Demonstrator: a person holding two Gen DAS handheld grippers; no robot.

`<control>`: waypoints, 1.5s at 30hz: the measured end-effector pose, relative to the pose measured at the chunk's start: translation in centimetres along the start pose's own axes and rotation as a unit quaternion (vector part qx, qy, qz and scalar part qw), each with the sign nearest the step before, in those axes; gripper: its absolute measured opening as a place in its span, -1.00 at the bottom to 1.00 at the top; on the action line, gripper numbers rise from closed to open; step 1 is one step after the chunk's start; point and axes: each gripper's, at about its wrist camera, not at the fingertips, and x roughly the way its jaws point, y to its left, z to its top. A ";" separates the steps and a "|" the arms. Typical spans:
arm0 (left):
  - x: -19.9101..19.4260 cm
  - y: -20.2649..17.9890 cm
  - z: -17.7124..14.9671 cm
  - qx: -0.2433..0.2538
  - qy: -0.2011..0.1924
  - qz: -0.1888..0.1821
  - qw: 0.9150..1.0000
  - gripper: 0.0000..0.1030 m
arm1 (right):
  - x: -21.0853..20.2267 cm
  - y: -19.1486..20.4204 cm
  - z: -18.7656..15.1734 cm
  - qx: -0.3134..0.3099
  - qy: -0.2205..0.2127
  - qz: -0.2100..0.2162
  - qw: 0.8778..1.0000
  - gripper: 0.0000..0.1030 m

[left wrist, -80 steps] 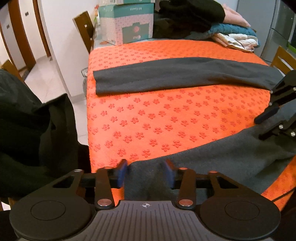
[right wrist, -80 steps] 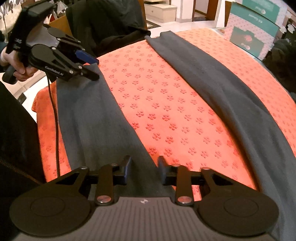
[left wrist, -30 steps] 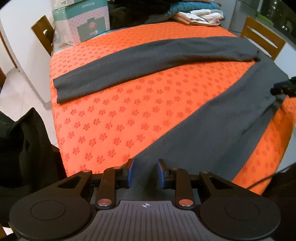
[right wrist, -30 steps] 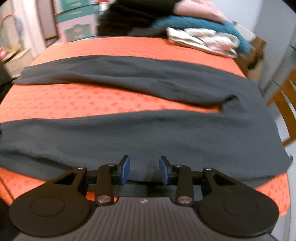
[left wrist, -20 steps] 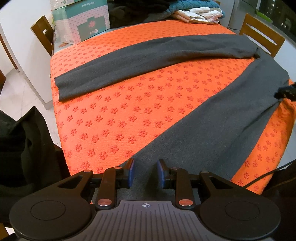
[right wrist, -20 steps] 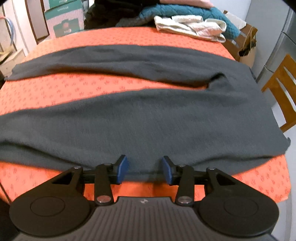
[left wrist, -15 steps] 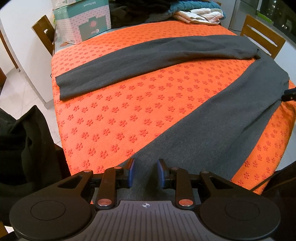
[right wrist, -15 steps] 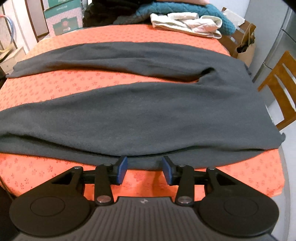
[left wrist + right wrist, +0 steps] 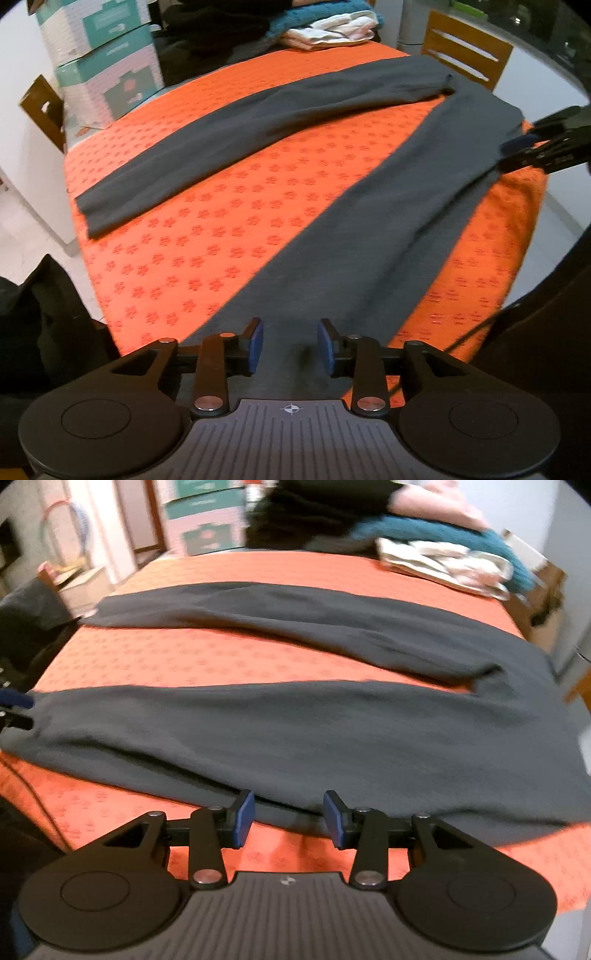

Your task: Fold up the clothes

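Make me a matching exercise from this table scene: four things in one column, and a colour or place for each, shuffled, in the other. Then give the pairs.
Things:
1. trousers
2. tablecloth
3. boxes
4. towel

Descriptions:
A. orange with a flower print
B. teal, in the pile at the far end of the table
C. dark grey, spread flat with legs apart
D. stacked at the far left corner in the left wrist view

Pairs: 1-C, 2-A, 3-D, 4-B

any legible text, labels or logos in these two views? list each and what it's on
Nothing can be read for certain.
Teal and white boxes: print and a round logo on the sides, too small and blurred to read.
Right gripper: faint light lettering on its finger arm, unreadable.
Left gripper: only a crosshair mark on its body, no words.
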 end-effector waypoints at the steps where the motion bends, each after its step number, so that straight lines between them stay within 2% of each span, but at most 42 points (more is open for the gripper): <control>1: 0.1 -0.1 0.0 0.000 0.001 -0.001 1.000 -0.29 | 0.4 0.6 0.3 -0.011 0.001 0.001 1.000 -0.09; 9: 0.2 -0.2 -0.2 -0.009 0.001 0.000 1.000 -0.29 | 2.3 1.7 3.6 -0.019 -0.010 0.014 1.000 -0.09; 13: -0.4 -0.2 0.0 -0.018 -0.006 -0.015 1.000 -0.29 | 2.6 2.0 5.0 -0.027 -0.012 0.037 0.999 -0.09; 18: -1.2 -0.4 0.1 -0.027 -0.015 -0.034 0.999 -0.29 | 2.9 3.4 5.4 -0.054 -0.001 0.047 0.997 -0.09; 25: -1.2 -0.4 1.2 -0.025 -0.032 -0.036 0.998 -0.29 | 1.8 5.1 4.5 -0.047 -0.001 0.064 0.997 -0.08; 35: 0.3 0.7 4.8 -0.008 -0.045 -0.051 0.998 -0.29 | 0.5 6.6 2.2 0.013 0.006 0.073 0.997 -0.08; 41: 1.7 0.1 6.3 0.016 -0.027 -0.049 0.998 -0.29 | 0.6 6.1 1.6 0.033 0.010 0.080 0.996 -0.06; 45: 2.3 0.6 6.9 0.009 -0.011 -0.054 0.998 -0.29 | 0.9 5.5 1.7 0.064 0.014 0.076 0.995 -0.06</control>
